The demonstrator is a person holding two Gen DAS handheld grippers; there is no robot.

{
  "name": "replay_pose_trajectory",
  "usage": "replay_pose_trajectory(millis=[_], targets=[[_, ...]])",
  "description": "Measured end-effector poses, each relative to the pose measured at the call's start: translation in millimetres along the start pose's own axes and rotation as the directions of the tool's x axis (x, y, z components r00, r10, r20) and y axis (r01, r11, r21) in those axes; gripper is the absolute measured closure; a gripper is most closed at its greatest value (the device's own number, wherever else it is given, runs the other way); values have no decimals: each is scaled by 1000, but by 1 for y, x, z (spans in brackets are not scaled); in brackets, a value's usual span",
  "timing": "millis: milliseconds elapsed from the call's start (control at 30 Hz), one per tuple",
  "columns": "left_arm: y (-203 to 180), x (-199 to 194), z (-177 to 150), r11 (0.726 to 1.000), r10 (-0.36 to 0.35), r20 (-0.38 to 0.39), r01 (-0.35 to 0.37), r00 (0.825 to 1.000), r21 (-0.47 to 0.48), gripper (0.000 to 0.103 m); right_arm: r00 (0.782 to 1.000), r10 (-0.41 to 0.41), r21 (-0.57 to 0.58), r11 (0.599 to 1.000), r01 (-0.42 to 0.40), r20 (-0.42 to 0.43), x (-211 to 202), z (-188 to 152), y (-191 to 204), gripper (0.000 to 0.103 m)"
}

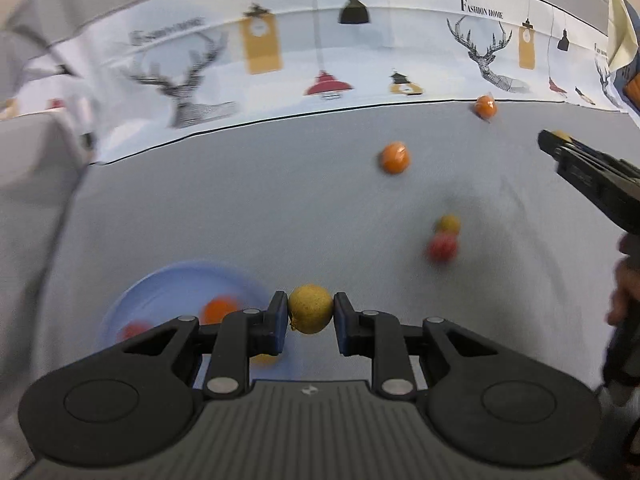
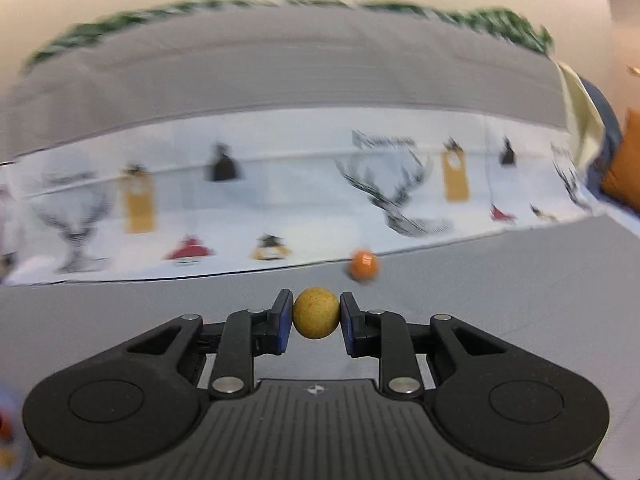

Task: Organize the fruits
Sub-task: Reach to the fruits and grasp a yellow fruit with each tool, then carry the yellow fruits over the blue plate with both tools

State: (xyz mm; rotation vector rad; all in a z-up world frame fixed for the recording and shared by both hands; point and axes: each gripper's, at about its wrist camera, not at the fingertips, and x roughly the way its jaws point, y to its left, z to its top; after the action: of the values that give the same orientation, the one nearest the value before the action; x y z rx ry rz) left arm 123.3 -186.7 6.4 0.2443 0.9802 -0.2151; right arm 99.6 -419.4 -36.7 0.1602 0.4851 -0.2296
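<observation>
My left gripper is shut on a small speckled yellow fruit, held above the grey cloth. Just below and left of it lies a pale blue plate with blurred orange and red fruits in it. My right gripper is shut on a second yellow fruit; the left wrist view shows it at the right edge. Loose on the cloth are an orange fruit, another orange one by the printed cloth's edge, and a yellow and a red fruit side by side.
A white cloth printed with deer heads and lamps hangs along the far side of the grey surface. A person's hand shows at the right edge. An orange fruit lies ahead of the right gripper. The plate's edge shows at far left.
</observation>
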Motion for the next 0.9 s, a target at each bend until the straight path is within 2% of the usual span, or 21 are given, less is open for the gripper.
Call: replay_pose_trajectory(millis=[167,367,567,733,900], targets=[[30,-64,-45,1000,29,6,-29,1000,10,76,984,165,-21,986,-166,-63,-96,-9,34,77],[54,-126,-97,1000,-5,43,5,999,1,76,932,315,-15,946,-323,-180,-192,-25,78,77],[66,-169,-140,999,-18,91,21,996,-35,76,900,389,-79,909,-410,-198,-268,-32,117,77],[77,-198,-169,998,-4,131,13,991,-65,76,880,437,-98,883,-459,-188,-308,-34,138,77],[85,-215,-193,994,19,148,-3,989,-106,76,861,471,-165,849,-502,-192,-336,-40,155,77]])
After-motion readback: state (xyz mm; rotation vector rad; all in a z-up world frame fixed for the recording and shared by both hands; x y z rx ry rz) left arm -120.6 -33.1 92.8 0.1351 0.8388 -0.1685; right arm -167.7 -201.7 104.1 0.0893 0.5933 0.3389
